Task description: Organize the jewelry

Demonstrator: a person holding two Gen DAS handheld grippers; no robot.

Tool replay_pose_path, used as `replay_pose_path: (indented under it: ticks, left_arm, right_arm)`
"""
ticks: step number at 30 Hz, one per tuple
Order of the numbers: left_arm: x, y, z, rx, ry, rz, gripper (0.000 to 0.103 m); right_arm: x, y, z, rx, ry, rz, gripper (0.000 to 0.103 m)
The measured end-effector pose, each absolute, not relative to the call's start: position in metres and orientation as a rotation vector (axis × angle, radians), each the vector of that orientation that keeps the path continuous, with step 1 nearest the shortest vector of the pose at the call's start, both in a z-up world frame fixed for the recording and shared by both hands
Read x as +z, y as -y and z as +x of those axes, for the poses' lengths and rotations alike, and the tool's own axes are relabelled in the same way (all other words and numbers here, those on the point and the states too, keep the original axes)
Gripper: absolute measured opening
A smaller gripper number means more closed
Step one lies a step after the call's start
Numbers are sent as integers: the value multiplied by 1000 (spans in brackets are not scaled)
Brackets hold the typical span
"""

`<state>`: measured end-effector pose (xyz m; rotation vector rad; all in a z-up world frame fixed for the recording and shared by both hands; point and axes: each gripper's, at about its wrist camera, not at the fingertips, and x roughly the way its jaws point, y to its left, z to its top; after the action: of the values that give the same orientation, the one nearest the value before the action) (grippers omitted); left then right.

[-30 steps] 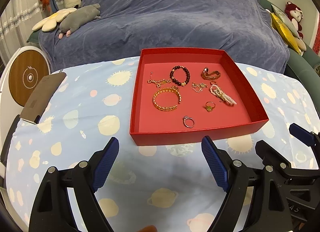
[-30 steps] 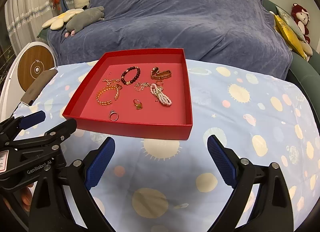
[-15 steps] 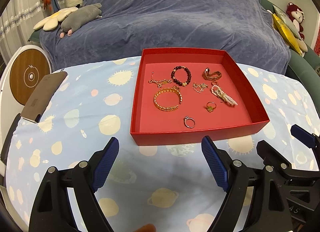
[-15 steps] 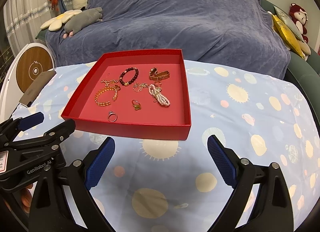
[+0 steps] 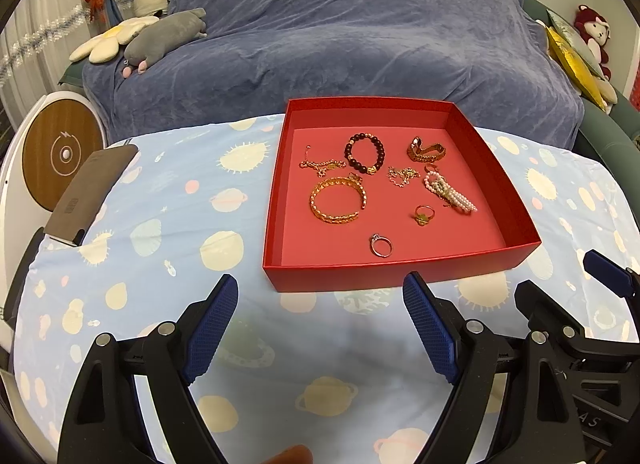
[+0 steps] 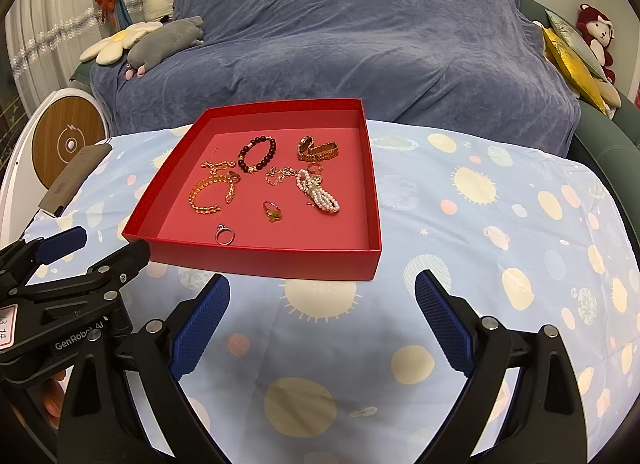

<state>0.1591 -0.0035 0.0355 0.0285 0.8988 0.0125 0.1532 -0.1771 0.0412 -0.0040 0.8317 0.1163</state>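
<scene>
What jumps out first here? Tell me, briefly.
The red tray on the planet-print tablecloth grabs the eye, with jewelry scattered inside: a gold bangle at left, a dark bead bracelet behind it, a pearl bracelet at right. Behind looms a sofa under a blue cover. The left gripper and right gripper hang open in front.

The red tray [image 5: 400,278] looks like matt card. Inside it, the gold bangle [image 5: 338,199] and silver ring [image 5: 381,245] gleam as polished metal, the dark bead bracelet [image 5: 364,153] is glossy, and the pearl strand [image 5: 450,191] has a soft sheen. The printed tablecloth [image 5: 160,248] is smooth cloth; the blue sofa cover [image 5: 340,43] looks plush. The gripper pads [image 6: 200,328] are knurled blue rubber or plastic.
</scene>
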Motion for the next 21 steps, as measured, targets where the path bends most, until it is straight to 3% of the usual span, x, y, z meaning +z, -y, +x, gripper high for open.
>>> replay_pose_path:
  ticks: [21]
  left_arm:
    - [39, 4, 159, 31, -883, 47, 82]
  right_arm:
    - [41, 178, 153, 115, -828, -4, 91]
